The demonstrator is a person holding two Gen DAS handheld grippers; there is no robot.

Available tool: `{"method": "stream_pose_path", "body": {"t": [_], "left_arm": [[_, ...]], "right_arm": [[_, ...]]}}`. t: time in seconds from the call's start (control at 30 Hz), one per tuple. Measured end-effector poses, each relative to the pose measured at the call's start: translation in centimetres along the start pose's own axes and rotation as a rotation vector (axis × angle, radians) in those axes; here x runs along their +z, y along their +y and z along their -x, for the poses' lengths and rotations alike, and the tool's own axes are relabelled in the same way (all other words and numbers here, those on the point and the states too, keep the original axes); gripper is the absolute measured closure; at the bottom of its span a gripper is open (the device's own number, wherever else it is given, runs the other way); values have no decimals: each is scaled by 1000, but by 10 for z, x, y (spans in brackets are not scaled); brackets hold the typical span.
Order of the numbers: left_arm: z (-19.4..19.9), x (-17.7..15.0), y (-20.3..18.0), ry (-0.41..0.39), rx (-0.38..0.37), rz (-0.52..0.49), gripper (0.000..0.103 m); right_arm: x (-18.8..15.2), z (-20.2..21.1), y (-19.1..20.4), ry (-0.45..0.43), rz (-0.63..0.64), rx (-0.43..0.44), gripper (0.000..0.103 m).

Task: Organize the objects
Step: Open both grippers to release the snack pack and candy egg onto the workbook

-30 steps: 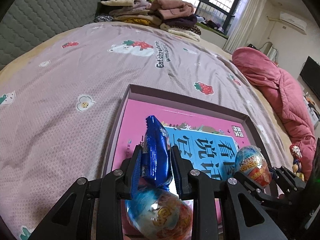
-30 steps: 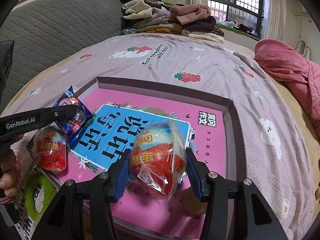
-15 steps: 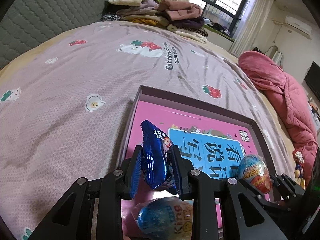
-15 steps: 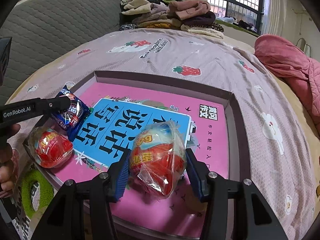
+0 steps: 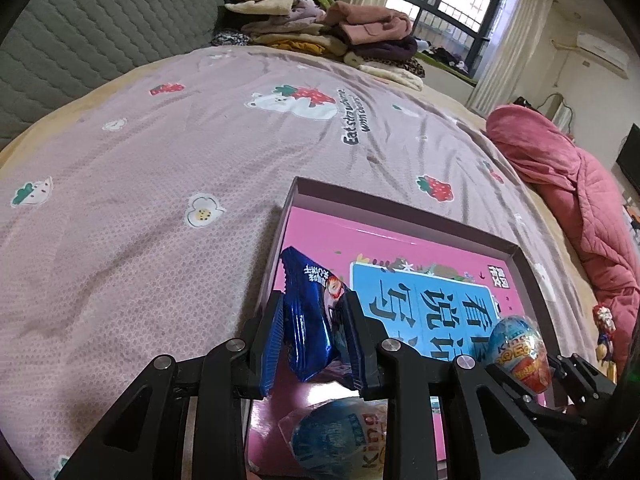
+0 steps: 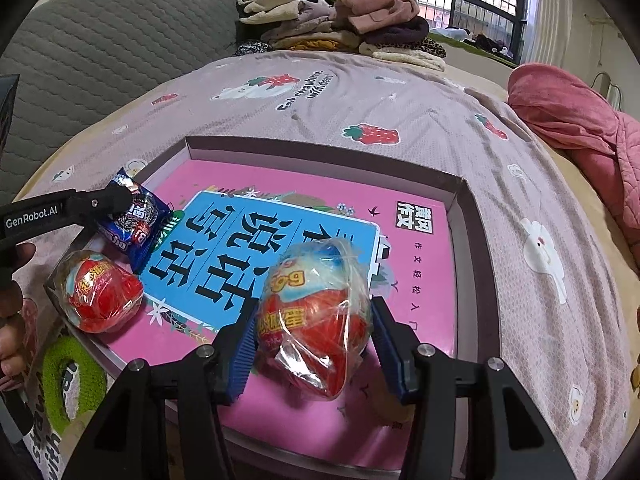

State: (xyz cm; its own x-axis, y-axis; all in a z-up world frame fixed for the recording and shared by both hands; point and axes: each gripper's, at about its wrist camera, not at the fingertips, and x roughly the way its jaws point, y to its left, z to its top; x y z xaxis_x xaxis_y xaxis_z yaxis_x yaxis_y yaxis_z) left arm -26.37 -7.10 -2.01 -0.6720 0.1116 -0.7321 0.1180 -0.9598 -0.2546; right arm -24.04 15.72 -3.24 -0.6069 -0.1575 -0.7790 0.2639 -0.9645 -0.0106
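Note:
A shallow box [image 6: 320, 144] with a dark mauve rim lies on the bed, with a pink and blue book [image 6: 240, 240] flat inside it. My left gripper [image 5: 314, 340] is shut on a blue snack packet [image 5: 308, 312], which stands upright over the box's near-left corner. The same packet [image 6: 136, 220] shows at the left of the right wrist view. Just below it a wrapped toy egg [image 6: 100, 296] lies in that corner. My right gripper [image 6: 312, 344] is shut on a second wrapped egg [image 6: 316, 308], low over the book.
A green ring [image 6: 68, 376] lies outside the box at the near left, beside a person's hand [image 6: 12, 300]. Folded clothes [image 6: 332, 28] are piled at the head of the bed. A pink quilt [image 5: 580, 192] and a small figure [image 5: 602, 320] lie to the right.
My left gripper has drifted slightly away from the egg beneath it, and its packet now leans more to the left. The right gripper and its egg have stayed in place.

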Motion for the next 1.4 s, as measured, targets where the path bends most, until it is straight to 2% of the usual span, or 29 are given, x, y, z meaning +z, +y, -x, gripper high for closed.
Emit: {"method": "stream_pose_path", "body": {"t": [0.23,0.3,0.73,1.03,1.23,1.4], "left_arm": [[4,2,5,-8,-12,22,62],[6,2,3,-18,-5,11,57],[20,1,-3,-55,-5,-21,55],[31,0,-6,-75,-13,-35,48],[44,-4,-6,-120,-2,-27,37],[50,-8,-6,-123,-10,-30,36]], "right_arm": [[2,3,-8,-6,-37,15,45],[3,4,-8,-10,-38,10,44],[4,13,-10,-31,-42,2,42],[7,25,-10,-67,-46,-7,42],[11,32,-10,-89,-57,-2,42],[12,38,-11,-101,-66,8,38]]}}
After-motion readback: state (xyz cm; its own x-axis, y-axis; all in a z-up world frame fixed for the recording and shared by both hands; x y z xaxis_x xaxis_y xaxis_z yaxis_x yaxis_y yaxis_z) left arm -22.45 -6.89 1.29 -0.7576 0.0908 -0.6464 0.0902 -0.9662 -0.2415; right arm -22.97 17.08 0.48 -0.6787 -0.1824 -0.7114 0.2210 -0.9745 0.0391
